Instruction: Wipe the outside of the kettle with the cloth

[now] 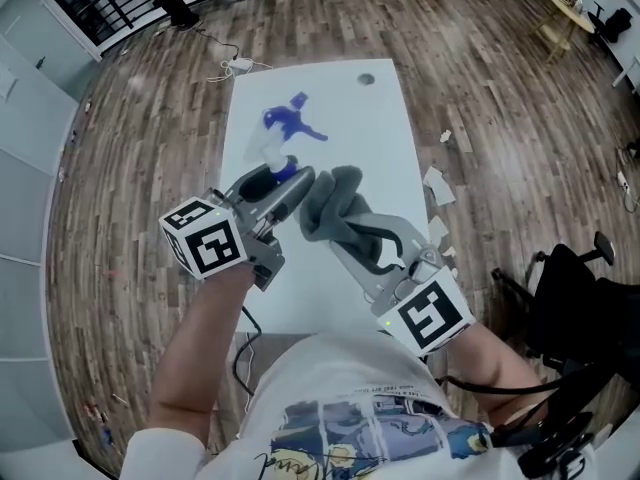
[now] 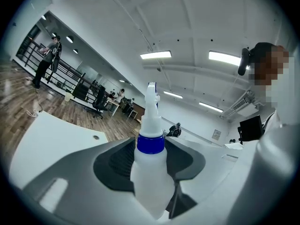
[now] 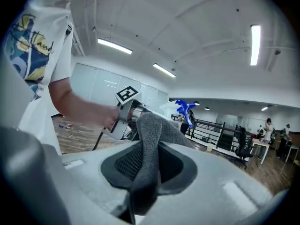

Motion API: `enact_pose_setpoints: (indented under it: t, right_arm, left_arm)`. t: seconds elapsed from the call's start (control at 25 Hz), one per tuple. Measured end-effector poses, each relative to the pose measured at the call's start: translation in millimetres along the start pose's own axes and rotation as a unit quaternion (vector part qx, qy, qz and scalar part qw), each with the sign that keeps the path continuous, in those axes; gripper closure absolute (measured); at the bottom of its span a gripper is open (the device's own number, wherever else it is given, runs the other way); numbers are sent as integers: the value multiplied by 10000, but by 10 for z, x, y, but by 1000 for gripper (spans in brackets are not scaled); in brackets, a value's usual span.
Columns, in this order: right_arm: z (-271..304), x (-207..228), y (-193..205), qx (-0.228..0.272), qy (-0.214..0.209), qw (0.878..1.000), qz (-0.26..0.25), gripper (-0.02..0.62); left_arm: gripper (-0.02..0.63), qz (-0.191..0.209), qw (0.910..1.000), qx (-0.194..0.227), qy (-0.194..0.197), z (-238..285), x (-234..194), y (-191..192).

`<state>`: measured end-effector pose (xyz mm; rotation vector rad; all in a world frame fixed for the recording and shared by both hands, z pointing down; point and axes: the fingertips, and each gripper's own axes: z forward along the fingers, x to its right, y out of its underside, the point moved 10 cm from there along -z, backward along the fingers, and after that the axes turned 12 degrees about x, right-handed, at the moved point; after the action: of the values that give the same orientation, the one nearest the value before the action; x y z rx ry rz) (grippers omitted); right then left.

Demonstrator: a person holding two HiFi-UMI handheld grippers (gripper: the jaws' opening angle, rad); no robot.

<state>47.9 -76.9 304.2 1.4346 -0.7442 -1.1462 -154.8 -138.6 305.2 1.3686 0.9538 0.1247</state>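
No kettle shows in any view. My left gripper point(image 1: 290, 180) is shut on a white spray bottle point(image 1: 268, 151) with a blue collar and blue trigger, held above the white table point(image 1: 385, 138). In the left gripper view the bottle point(image 2: 150, 172) sits between the pads of the left gripper point(image 2: 150, 161), nozzle pointing away. My right gripper point(image 1: 345, 230) is shut on a grey cloth point(image 1: 335, 200), which bunches up just right of the bottle. The right gripper view shows the cloth point(image 3: 150, 144) pinched in the right gripper point(image 3: 147, 170), with the left gripper's marker cube point(image 3: 127, 94) and the bottle's blue trigger point(image 3: 185, 108) beyond.
A round cable hole point(image 1: 365, 79) lies near the table's far edge. Paper scraps point(image 1: 437, 184) lie on the wooden floor to the right. A black chair point(image 1: 570, 288) stands at the right, and a power strip point(image 1: 241, 65) with a cable lies past the table's far left corner.
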Motion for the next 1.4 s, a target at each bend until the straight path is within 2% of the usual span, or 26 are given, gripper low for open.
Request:
enact_pose_setpoints:
  t: [0.36, 0.6, 0.68, 0.76, 0.92, 1.04, 1.16, 1.4]
  right_arm:
    - [-128, -137, 516, -422, 105, 9988, 237, 520]
    - [-231, -156, 861, -772, 212, 9957, 472, 520]
    - [-267, -145, 802, -787, 251, 9957, 419, 520]
    - [-281, -140, 582, -729, 231, 9968, 210, 520]
    - [-216, -146, 62, -277, 26, 9996, 28, 520]
    - [-118, -208, -175, 80, -112, 9999, -55, 520]
    - [-6, -256, -154, 204, -204, 9996, 12, 520]
    - [44, -390, 320, -142, -405, 9983, 393, 520]
  left_arm:
    - [410, -51, 9995, 312, -56, -51, -23, -163]
    - [410, 66, 9990, 427, -104, -34, -11, -298]
    - [410, 59, 9989, 440, -136, -37, -23, -298]
    - [410, 51, 9988, 448, -171, -54, -27, -284]
    - [410, 113, 9990, 366, -208, -18, -10, -214]
    - [410, 96, 9993, 316, -186, 46, 7, -140]
    - [410, 57, 9992, 374, -139, 71, 31, -95]
    - [410, 93, 9988, 454, -175, 23, 98, -202]
